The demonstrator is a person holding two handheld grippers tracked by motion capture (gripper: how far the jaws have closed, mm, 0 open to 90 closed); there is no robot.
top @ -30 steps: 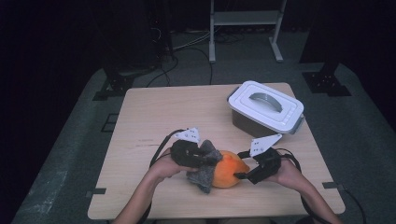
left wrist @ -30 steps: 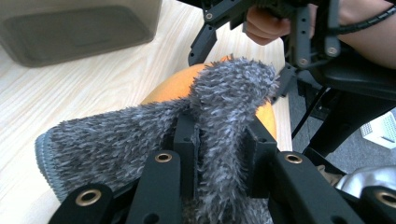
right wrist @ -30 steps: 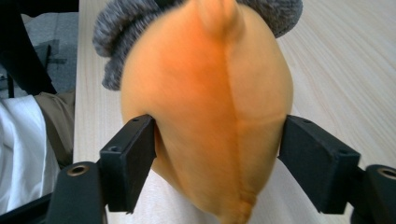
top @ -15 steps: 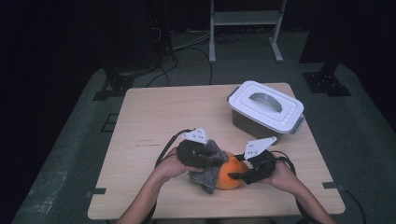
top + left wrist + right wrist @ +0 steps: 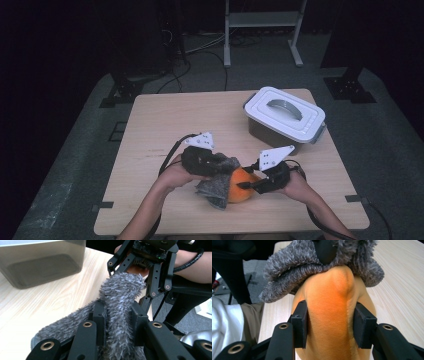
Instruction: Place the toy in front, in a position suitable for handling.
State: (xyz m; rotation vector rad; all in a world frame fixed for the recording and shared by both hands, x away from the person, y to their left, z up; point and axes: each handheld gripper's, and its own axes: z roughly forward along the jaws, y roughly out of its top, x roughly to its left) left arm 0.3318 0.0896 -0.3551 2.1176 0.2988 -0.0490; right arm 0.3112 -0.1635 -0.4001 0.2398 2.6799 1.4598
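High view: one wooden counter (image 5: pixel 165 125) carries one grey lidded storage box (image 5: pixel 283 118) at its far right and, near the front edge, one orange plush toy (image 5: pixel 240 186) partly draped by one grey fuzzy cloth (image 5: pixel 217 186). The left gripper (image 5: pixel 216 165) and the right gripper (image 5: pixel 250 184) meet at the toy from opposite sides, two grippers in all, each with a grey three-cornered plate on top. The floor beyond, with a white metal stand (image 5: pixel 262 20), appears here alone.

Left gripper view: the left gripper (image 5: pixel 119 315) has its jaws pinching a fold of the grey fuzzy cloth (image 5: pixel 120 297), detail hidden from above. The right gripper (image 5: pixel 140 262) faces it just beyond the cloth, and the storage box (image 5: pixel 42 262) stands on the counter (image 5: pixel 37 305) behind.

Right gripper view: the right gripper (image 5: pixel 329 327) has just been closing its jaws, and both pads now press the sides of the orange plush toy (image 5: pixel 332 310). The grey fuzzy cloth (image 5: pixel 294 267) lies over the toy's far end, on the counter (image 5: pixel 402 290). A seam down the plush is visible here.
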